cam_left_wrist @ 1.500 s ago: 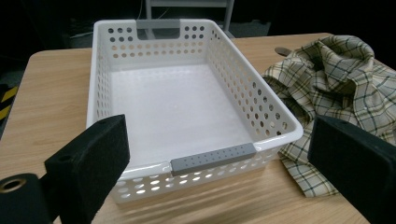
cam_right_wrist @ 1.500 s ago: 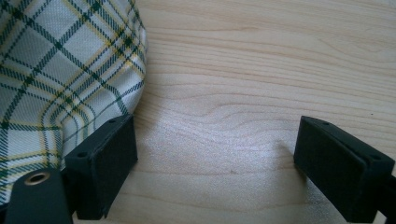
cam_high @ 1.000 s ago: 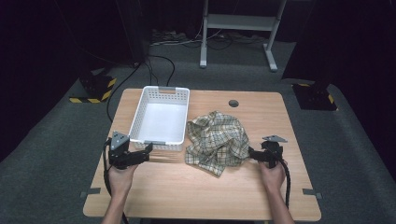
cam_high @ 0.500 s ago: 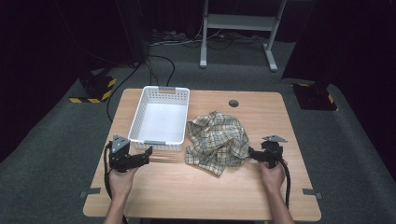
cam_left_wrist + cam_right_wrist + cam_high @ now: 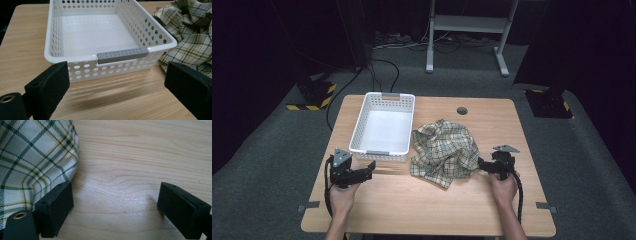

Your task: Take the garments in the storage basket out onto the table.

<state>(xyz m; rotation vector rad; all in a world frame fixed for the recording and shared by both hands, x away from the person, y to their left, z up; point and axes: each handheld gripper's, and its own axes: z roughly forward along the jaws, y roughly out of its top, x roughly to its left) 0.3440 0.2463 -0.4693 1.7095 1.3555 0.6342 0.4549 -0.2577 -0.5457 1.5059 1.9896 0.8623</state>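
The right gripper (image 5: pixel 480 163) sits low over the wooden table (image 5: pixel 472 210), its jaws spread wide with nothing between them; in the right gripper view one jaw lies just at the hem of the plaid cloth (image 5: pixel 27 157), probably touching it, though the jaw hides the contact there. Bare wood shows across the gap to the other jaw. The left gripper (image 5: pixel 371 169) is likewise released, jaws well apart, held just above the table and aimed at the near short wall of the white perforated basket (image 5: pixel 62 30), which stands a little way ahead of the jaws without touching them. A grey handle strip (image 5: pixel 122 54) runs along that near rim. The basket's floor is bare. In the high view the plaid cloth lies crumpled on the table just beside the basket's right long wall, its folds touching or nearly touching that wall, between the basket and the right gripper. A hand (image 5: pixel 343 198) holds each gripper from the table's near edge.
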